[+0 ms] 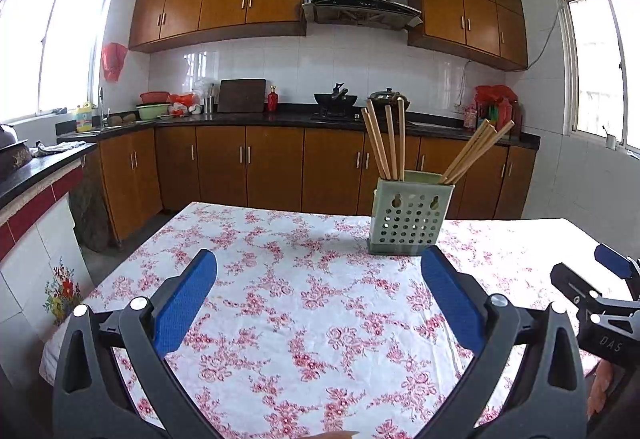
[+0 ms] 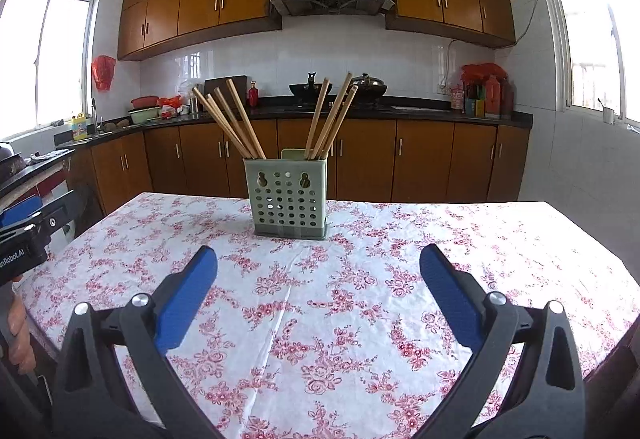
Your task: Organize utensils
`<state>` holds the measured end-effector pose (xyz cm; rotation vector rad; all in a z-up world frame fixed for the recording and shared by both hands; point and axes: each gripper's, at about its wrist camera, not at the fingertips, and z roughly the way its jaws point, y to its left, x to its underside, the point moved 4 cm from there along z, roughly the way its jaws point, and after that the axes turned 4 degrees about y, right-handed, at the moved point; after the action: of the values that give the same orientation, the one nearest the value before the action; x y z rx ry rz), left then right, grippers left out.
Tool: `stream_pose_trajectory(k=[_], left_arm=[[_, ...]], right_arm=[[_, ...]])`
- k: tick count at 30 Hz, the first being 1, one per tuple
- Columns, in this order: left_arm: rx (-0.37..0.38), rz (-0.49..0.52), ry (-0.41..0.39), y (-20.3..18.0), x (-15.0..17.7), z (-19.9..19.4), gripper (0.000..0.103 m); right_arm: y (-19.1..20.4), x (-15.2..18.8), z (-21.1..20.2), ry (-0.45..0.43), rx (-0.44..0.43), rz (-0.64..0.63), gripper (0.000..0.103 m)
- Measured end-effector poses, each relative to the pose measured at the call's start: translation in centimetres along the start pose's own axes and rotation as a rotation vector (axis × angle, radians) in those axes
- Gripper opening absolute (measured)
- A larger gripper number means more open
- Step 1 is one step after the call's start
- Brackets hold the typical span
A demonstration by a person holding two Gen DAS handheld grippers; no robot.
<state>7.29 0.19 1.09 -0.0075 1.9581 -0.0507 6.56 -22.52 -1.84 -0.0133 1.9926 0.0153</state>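
A pale green perforated utensil holder (image 1: pixel 410 213) (image 2: pixel 289 199) stands upright on the table with the floral cloth (image 1: pixel 288 295) (image 2: pixel 360 279). Several wooden chopsticks (image 1: pixel 386 141) (image 2: pixel 236 123) stick out of it in two bunches, one leaning left, one leaning right (image 1: pixel 476 151) (image 2: pixel 332 115). My left gripper (image 1: pixel 318 263) hovers over the cloth, short of the holder and to its left, jaws wide open and empty. My right gripper (image 2: pixel 318 257) is also wide open and empty, facing the holder from the near side. Each gripper shows at the edge of the other's view (image 1: pixel 612 263) (image 2: pixel 24 211).
Beyond the table runs a kitchen counter (image 2: pixel 400 109) with a wok (image 2: pixel 310 89), a lidded pot (image 2: pixel 370 83), bottles (image 2: pixel 496 95) and bowls (image 2: pixel 144 111). Wooden cabinets line the wall, and windows (image 2: pixel 44 55) flank the room. A tiled counter (image 1: pixel 32 183) stands at the left.
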Motion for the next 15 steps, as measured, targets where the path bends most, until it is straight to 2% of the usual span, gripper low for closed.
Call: stream_pose_trajectory(k=[8,15], left_arm=[[-0.006,-0.006,0.038,-0.6,3.2,0.1,0.101],[-0.011,-0.004,0.048,-0.8,4.2,-0.1,0.101]], right_arm=[[0.0,1.4,-0.2,0.025,0.016,-0.001,0.099],[-0.3,1.2,-0.3,0.02,0.028,-0.001,0.099]])
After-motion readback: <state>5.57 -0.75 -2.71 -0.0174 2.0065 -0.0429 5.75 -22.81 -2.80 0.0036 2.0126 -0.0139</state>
